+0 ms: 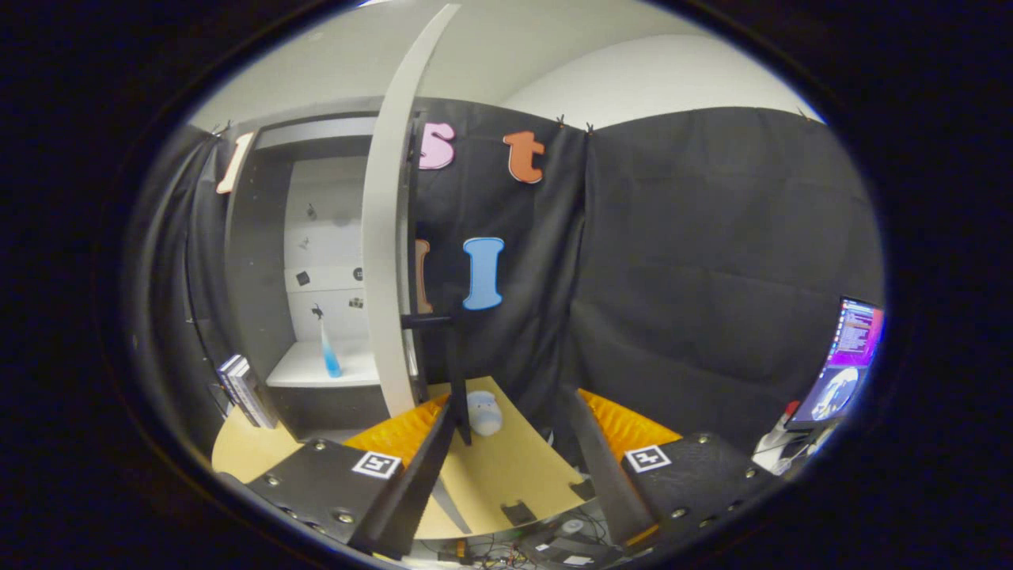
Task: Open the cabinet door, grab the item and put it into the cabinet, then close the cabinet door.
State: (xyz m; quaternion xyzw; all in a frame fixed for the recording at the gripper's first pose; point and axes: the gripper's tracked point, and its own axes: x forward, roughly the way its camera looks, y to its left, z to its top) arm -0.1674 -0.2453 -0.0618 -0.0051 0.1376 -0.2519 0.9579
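The cabinet (257, 261) stands beyond my left finger with its pale door (385, 261) swung out, edge-on to me. The door's dark handle (459, 380) hangs just inside my left fingertip (445, 412), and I cannot tell if they touch. My gripper (510, 400) is open, with nothing pressed between its fingers. A small pale rounded item (484, 412) lies on the tan table (514, 475), just ahead between the fingers, close to the handle. Inside the cabinet a blue-tinted spray bottle (328, 356) stands upright on the white shelf (316, 370).
A stack of books (241, 388) leans by the cabinet's left side at the table's edge. A lit monitor (843, 364) stands far right beyond my right finger. Cables and small gear (546, 546) lie below the table's near edge.
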